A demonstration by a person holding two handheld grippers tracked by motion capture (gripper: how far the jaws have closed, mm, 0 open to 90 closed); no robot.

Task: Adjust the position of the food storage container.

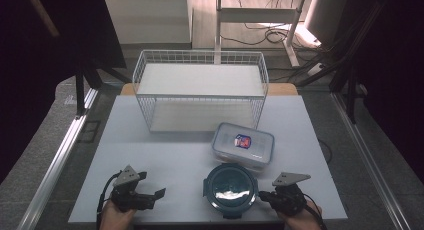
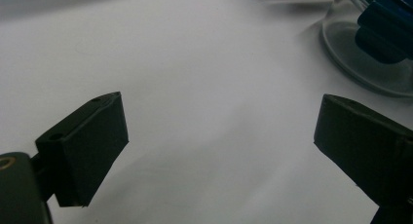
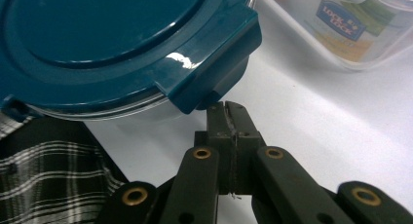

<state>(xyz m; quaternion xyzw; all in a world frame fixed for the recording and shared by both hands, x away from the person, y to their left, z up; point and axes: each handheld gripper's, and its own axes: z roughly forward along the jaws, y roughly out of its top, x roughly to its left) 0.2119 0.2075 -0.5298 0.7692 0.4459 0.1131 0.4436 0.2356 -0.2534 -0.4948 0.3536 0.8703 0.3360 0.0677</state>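
Round box (image 1: 230,189) w/ blue lid sits at table (image 1: 165,160) front edge, just in front of clear rect. box (image 1: 243,145). Right gripper (image 1: 264,195) fingers pressed together on nothing, tips right at the lid's clip (image 3: 214,83). Left gripper (image 1: 159,193) fingers wide, over bare table, well apart from round box.

Both grippers are built of matt black parts: the left gripper (image 1: 161,193) carries blocky, wedge-shaped jaws, the right gripper (image 3: 229,109) brass-coloured pivot pins. Each is topped by a grey three-cornered plate and trailed by a black cable.
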